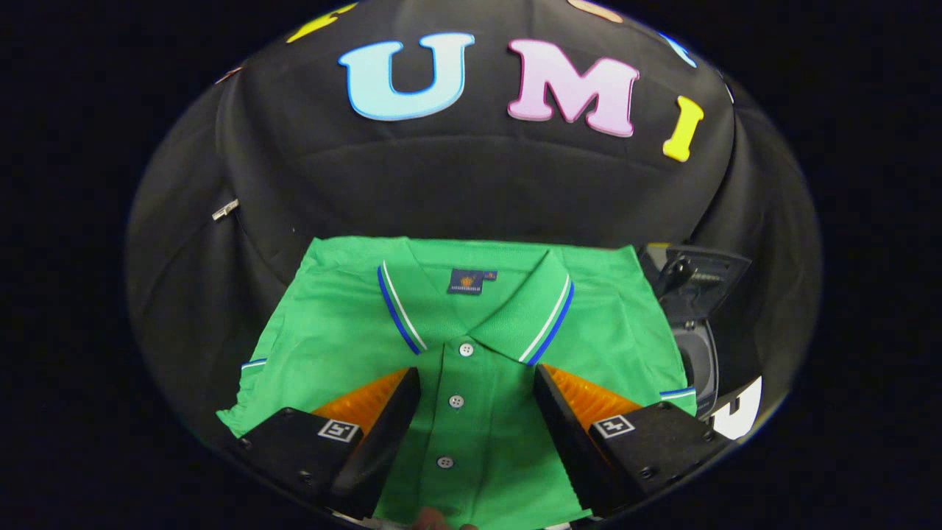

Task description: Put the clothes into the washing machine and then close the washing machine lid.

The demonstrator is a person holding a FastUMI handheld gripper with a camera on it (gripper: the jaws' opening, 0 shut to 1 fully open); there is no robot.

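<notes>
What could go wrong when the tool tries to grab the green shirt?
The tool is open, its fingers either side of the button placket of the folded green polo shirt. It might pinch only the top layer, so the shirt unfolds and drags. The washing machine sits beyond the shirt's far corner; a trailing sleeve could snag its open lid.

The gripper view rode on the gripper and looked forward and down along its spread fingers, close over a folded shirt. It faced the booth's cloth wall beyond, with the washing machine off to the right.
</notes>
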